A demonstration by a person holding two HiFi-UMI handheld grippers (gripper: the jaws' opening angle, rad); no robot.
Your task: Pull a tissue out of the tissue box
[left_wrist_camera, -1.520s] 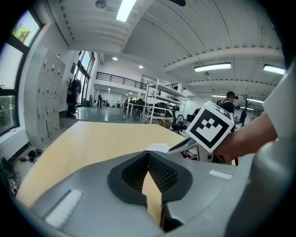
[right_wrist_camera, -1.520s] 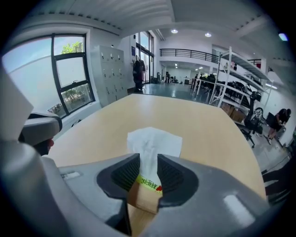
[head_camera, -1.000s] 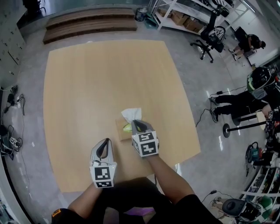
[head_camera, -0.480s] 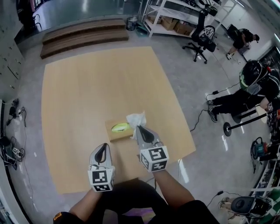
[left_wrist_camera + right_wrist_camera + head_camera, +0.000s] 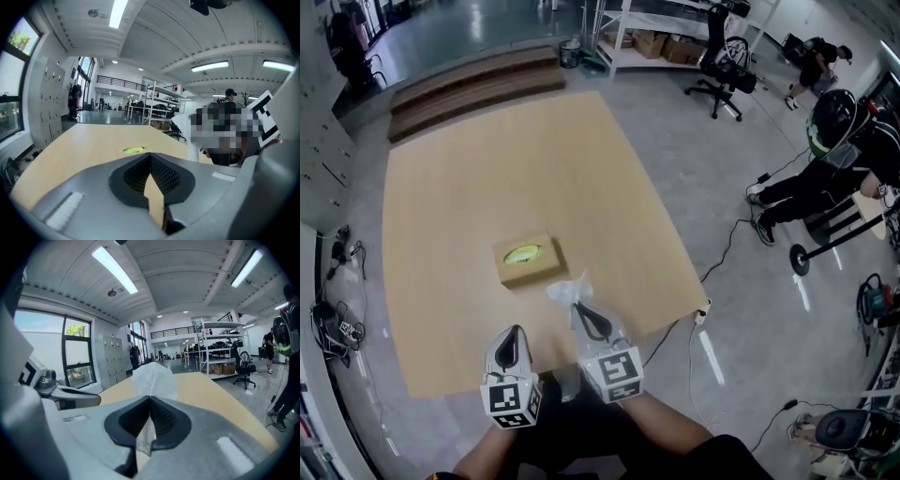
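Observation:
The tan tissue box [image 5: 528, 261] with a green oval opening lies on the wooden table [image 5: 487, 159], nothing sticking out of it. My right gripper [image 5: 578, 307] is shut on a white tissue [image 5: 566, 290], which hangs free of the box over the table's near part. In the right gripper view the tissue [image 5: 154, 377] rises from between the closed pads of the right gripper [image 5: 150, 400]. My left gripper [image 5: 513, 331] hovers beside it at the near edge, shut and empty. The left gripper view shows the left gripper [image 5: 150, 157], the box [image 5: 134, 150] ahead and the tissue [image 5: 191, 140] at right.
A seated person with a helmet [image 5: 844, 131] is on the floor side at right, beside a stand [image 5: 802, 258]. Office chair [image 5: 722, 70], shelves [image 5: 652, 33] and wooden steps [image 5: 469, 80] lie beyond the table. Cables [image 5: 337, 319] trail at left.
The right gripper drew the tissue out of the box and back toward the table's near edge. The left gripper also pulled back. The box now lies well ahead of both.

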